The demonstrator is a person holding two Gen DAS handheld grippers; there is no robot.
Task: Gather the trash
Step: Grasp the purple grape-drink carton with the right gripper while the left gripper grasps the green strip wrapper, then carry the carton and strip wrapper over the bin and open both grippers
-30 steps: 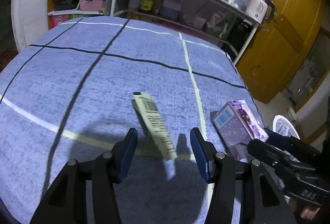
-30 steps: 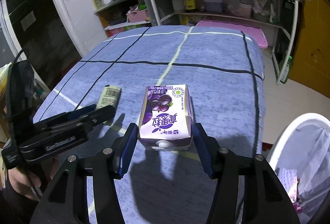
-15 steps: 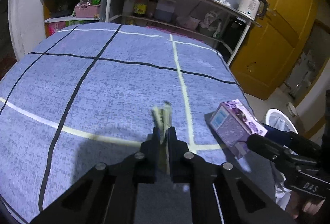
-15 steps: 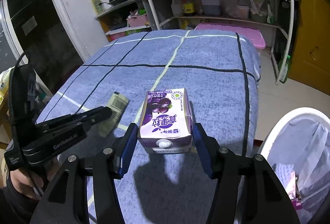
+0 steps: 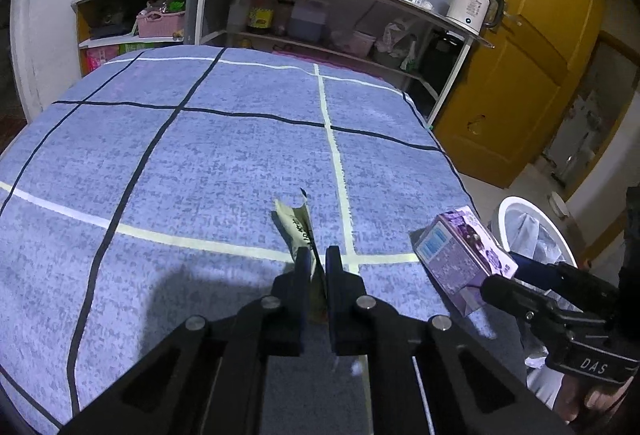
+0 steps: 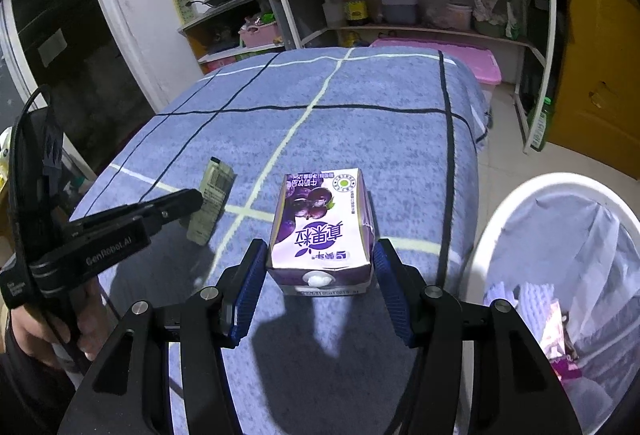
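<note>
On the blue checked tablecloth (image 5: 224,163), the left gripper (image 5: 318,263) has just pinched the flat yellowish wrapper (image 5: 296,227) at lower centre, ready for binning; the right gripper (image 6: 320,271) apparently clamps the purple drink carton (image 6: 324,223).

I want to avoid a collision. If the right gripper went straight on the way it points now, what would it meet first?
Probably the blue checked tablecloth beyond the purple milk carton that the right gripper holds. Nothing else lies ahead; depth is unclear.

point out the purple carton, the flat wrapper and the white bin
purple carton (image 6: 320,231): right wrist view, printed top face.
flat wrapper (image 5: 294,225): left wrist view, part ahead of the pads.
white bin (image 6: 520,191): right wrist view, near rim.
</note>
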